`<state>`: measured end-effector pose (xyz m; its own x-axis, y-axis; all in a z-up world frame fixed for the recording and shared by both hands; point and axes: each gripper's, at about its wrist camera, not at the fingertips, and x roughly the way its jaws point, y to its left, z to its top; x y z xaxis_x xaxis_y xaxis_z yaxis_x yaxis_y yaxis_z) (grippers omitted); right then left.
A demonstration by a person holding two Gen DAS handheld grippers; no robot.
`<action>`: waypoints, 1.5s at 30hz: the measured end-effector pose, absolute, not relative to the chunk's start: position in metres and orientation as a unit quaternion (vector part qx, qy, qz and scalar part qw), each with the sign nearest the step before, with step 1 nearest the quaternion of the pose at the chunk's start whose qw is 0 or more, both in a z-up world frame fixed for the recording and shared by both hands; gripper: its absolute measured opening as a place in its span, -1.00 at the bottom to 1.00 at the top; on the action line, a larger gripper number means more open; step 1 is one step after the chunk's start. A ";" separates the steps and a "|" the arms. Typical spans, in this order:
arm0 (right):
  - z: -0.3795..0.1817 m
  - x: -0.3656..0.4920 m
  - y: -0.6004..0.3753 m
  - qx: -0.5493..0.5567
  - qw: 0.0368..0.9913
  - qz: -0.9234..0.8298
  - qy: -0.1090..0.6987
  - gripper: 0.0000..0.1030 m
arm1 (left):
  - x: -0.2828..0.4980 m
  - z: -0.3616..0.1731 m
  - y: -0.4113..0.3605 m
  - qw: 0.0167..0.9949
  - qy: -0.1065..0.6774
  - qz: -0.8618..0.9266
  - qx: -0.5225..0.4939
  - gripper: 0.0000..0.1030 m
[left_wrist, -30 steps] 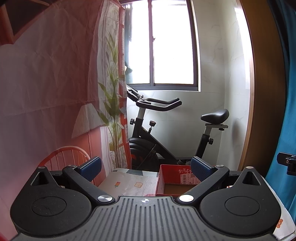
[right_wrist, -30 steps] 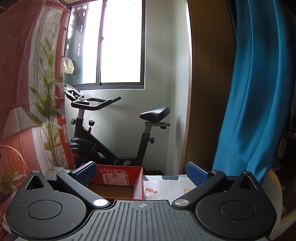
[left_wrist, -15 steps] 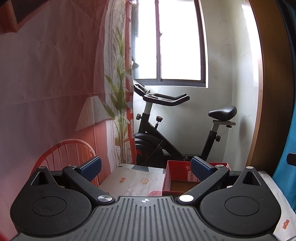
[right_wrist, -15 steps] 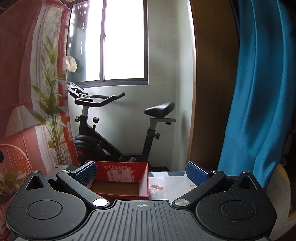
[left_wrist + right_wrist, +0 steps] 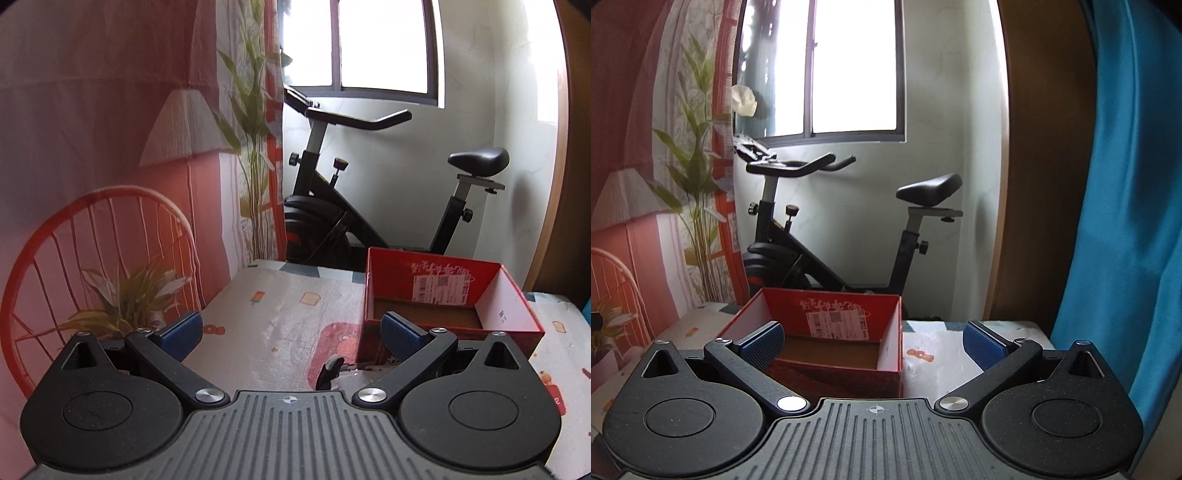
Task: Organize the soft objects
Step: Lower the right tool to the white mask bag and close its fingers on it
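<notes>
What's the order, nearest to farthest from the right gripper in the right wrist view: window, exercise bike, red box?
From the right gripper:
1. Red box, on the table, just ahead and left of centre.
2. Exercise bike, on the floor behind the box.
3. Window, in the back wall above the bike.

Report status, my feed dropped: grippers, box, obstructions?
Left gripper and right gripper open, empty. Open red cardboard box empty on table. No soft objects visible.
</notes>
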<state>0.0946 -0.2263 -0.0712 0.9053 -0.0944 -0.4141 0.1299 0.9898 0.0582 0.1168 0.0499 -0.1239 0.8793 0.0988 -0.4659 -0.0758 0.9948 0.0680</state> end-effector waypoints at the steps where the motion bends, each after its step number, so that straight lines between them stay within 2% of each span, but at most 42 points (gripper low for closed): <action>1: -0.080 0.103 -0.225 0.038 0.973 -0.050 0.224 0.99 | 0.122 -0.131 0.050 0.967 0.249 0.046 0.027 1.00; 12: -0.174 0.165 -0.219 0.009 0.949 -0.028 0.314 0.99 | 0.177 -0.216 0.055 0.939 0.345 0.001 -0.009 0.93; 22: -0.235 0.179 -0.227 0.035 0.919 -0.007 0.392 0.97 | 0.185 -0.246 0.051 0.923 0.383 -0.036 -0.021 0.90; 24: -0.240 0.179 -0.229 0.044 0.916 0.002 0.399 0.96 | 0.186 -0.247 0.051 0.921 0.386 -0.035 -0.021 0.83; 29: -0.247 0.181 -0.236 0.069 0.908 0.021 0.413 0.85 | 0.188 -0.246 0.052 0.919 0.392 -0.042 -0.024 0.81; 34: -0.252 0.187 -0.240 0.083 0.902 0.041 0.422 0.59 | 0.191 -0.255 0.051 0.911 0.409 -0.043 -0.027 0.76; 38: -0.265 0.195 -0.245 0.142 0.881 0.067 0.446 0.54 | 0.193 -0.263 0.051 0.902 0.423 -0.062 -0.052 0.73; 45: -0.281 0.199 -0.248 0.178 0.863 0.080 0.466 0.49 | 0.193 -0.271 0.042 0.896 0.428 -0.095 -0.073 0.69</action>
<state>0.1987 -0.2477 -0.2808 0.5531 0.3039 -0.7757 0.0283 0.9237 0.3820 0.1927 0.0423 -0.2706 0.6164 -0.2327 -0.7522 0.1078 0.9713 -0.2121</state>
